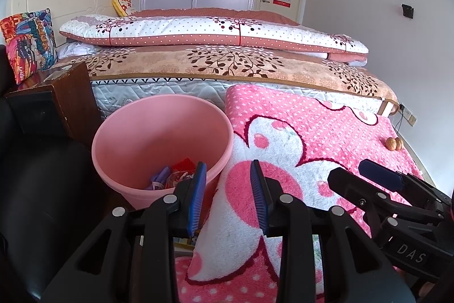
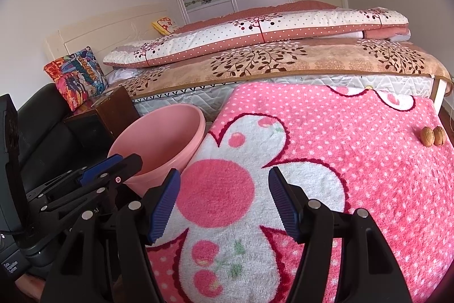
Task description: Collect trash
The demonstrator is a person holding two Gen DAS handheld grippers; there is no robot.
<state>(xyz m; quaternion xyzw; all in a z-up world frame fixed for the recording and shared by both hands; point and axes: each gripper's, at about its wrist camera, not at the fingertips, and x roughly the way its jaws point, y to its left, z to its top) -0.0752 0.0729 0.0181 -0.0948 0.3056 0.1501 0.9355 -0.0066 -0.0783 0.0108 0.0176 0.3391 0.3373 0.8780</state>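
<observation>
A pink bin (image 1: 159,144) stands left of the pink dotted blanket (image 1: 326,132) and holds purple and red trash (image 1: 173,175) at its bottom. It also shows in the right wrist view (image 2: 167,144). My left gripper (image 1: 228,189) is open and empty, just right of the bin's near rim. My right gripper (image 2: 224,200) is open and empty above the blanket (image 2: 354,161). Two walnuts (image 2: 432,136) lie at the blanket's far right, also in the left wrist view (image 1: 393,144). Each gripper shows in the other's view: the right (image 1: 369,181), the left (image 2: 105,169).
A bed with folded quilts (image 1: 212,33) runs behind. A dark wooden nightstand (image 1: 56,101) and a black leather seat (image 1: 37,189) stand left of the bin. A colourful cushion (image 1: 28,44) sits by the headboard.
</observation>
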